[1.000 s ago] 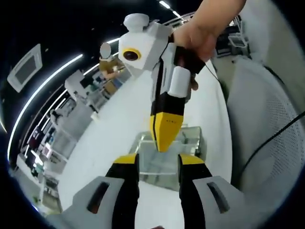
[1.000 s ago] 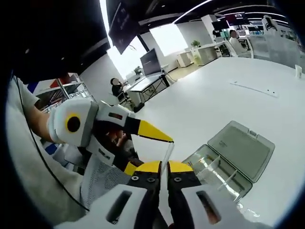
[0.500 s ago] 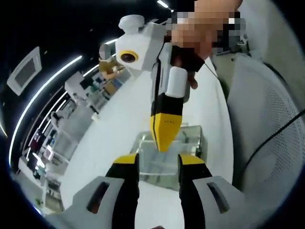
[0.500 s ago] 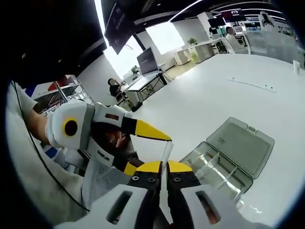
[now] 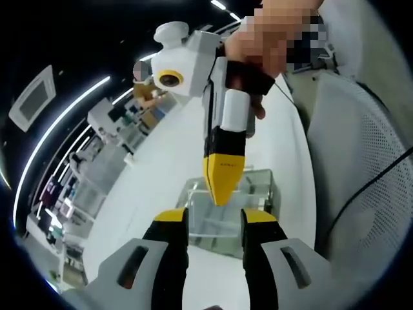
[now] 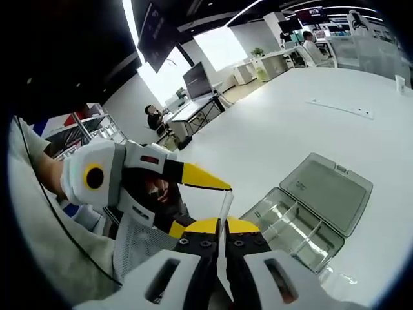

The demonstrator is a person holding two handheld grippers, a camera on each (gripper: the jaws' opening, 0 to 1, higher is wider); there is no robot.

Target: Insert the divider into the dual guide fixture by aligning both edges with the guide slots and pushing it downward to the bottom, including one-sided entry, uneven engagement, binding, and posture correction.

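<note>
Right gripper (image 6: 221, 227) had its yellow-tipped jaws pressed together on the lower end of the divider (image 6: 225, 205), a thin clear plastic strip. In the right gripper view the strip's long axis ran along the jaws, rising straight out of the tips, its upper end meeting the yellow tip of the other gripper. It was held up in the air above the white table (image 6: 290, 123), left of and apart from the box.

The box (image 6: 289, 226) was a clear plastic case lying flat on the table, with internal partitions and its grey-tinted lid (image 6: 332, 192) swung open flat behind it. In the left gripper view the same clear box (image 5: 253, 187) sat just beyond both sets of jaws.

Left gripper (image 5: 214, 223) jaws stood apart with nothing visible between them in its own view. In the right gripper view its jaws came to a point at the divider's upper end, so whether it gripped the strip I could not tell. The right gripper (image 5: 221, 179) pointed down toward the box in the left gripper view, held by a hand (image 5: 268, 45).

Faint small lettering on the right gripper's yellow tip, not readable. No brand or label legible on the box.
</note>
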